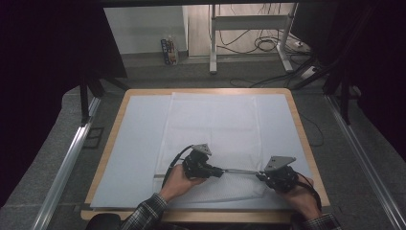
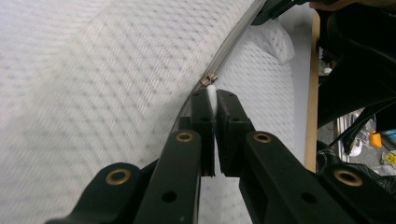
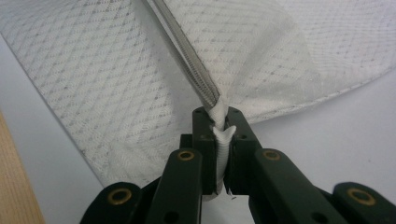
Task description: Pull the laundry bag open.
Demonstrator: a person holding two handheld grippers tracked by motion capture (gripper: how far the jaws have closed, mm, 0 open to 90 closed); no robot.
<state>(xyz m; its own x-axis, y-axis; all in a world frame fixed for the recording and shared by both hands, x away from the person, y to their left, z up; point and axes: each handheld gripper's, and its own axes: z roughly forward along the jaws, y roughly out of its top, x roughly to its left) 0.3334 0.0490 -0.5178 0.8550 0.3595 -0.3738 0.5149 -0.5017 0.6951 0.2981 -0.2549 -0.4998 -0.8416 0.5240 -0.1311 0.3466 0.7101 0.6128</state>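
Up close, left gripper [image 2: 215, 103] pinches the zipper pull [image 2: 211, 91] (right gripper [image 3: 219, 122] clamps mesh bag [image 3: 102, 84] end).

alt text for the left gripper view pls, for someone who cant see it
The left gripper, its two black jaws shut, pinches the white pull tab of a metal zipper slider on a white mesh laundry bag. The zipper runs up and to the right, toward the other gripper at the top edge.
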